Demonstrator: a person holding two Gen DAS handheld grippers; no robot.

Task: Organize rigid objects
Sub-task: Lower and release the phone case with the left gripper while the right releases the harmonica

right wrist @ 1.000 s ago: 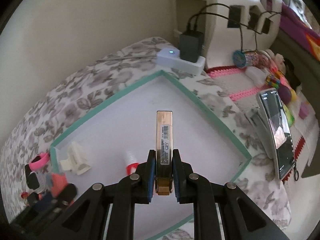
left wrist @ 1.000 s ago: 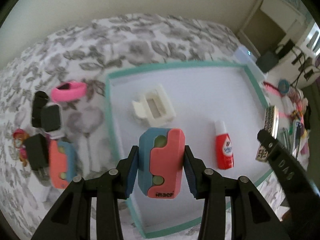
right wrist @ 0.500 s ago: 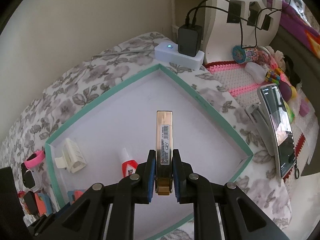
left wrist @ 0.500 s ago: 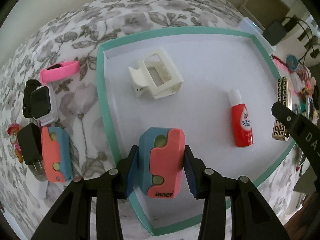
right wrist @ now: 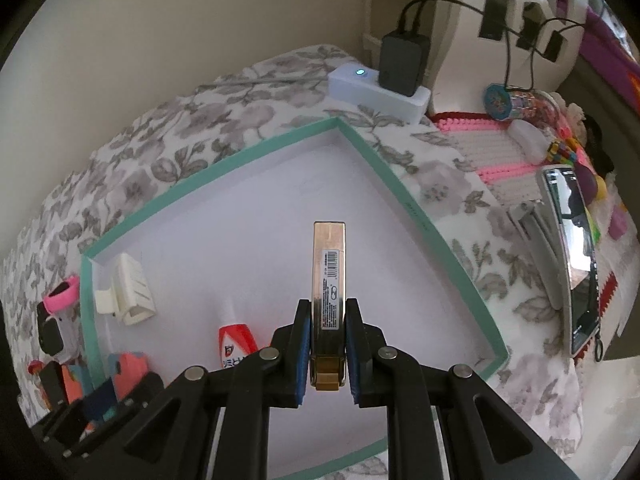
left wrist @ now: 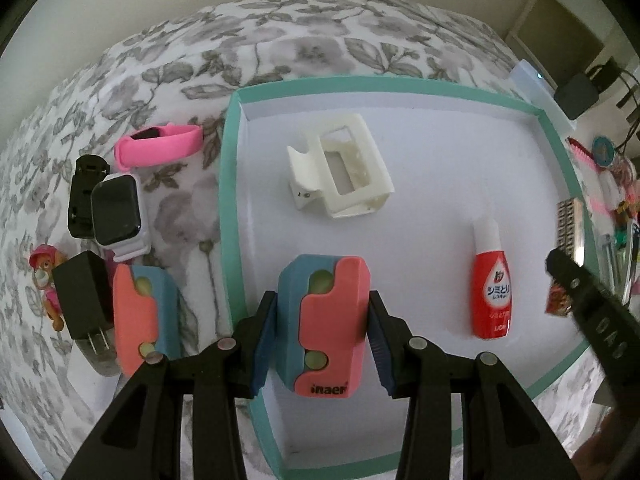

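Observation:
My left gripper (left wrist: 322,334) is shut on a blue and coral case (left wrist: 325,324) and holds it over the near left part of a white tray with a teal rim (left wrist: 226,208). In the tray lie a cream hair claw clip (left wrist: 340,172) and a small red bottle (left wrist: 491,288). My right gripper (right wrist: 328,354) is shut on a slim gold box with a barcode (right wrist: 329,280), held above the tray floor (right wrist: 260,208). The left gripper's tips with the case (right wrist: 120,372) show at the tray's left rim in the right wrist view.
Left of the tray on the floral cloth lie a pink band (left wrist: 160,148), a smartwatch (left wrist: 116,208), a black plug (left wrist: 82,296), a second coral and blue case (left wrist: 144,316) and a small toy figure (left wrist: 46,280). A white charger block (right wrist: 378,92) and a phone (right wrist: 572,256) sit to the right.
The left gripper has sunk towards the tray with the case, so the tray and its objects look larger. The right gripper has kept nearly still with the gold box.

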